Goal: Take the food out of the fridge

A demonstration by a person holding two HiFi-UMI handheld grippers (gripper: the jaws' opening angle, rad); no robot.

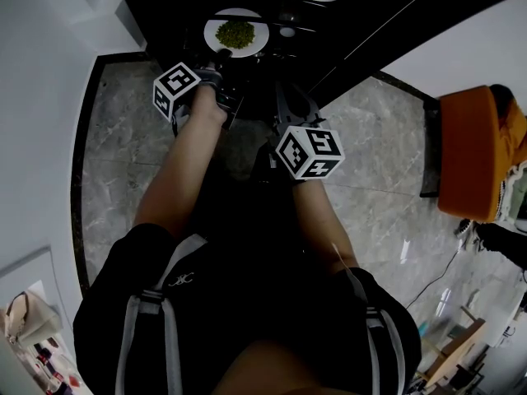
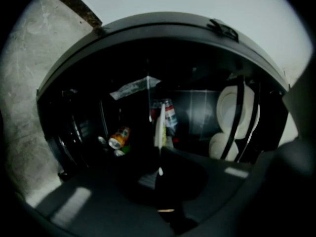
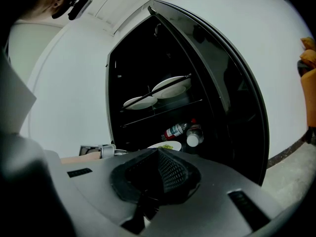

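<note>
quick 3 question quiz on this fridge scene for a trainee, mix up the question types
1. True or false: the right gripper is clamped on a bottle.
2. What does the left gripper grip? A) a bottle B) the rim of the plate of green food C) the fridge door
3. How many other plates show higher up than that one?
Key: 1 false, its jaws are shut and empty; 2 B; 3 two.
</note>
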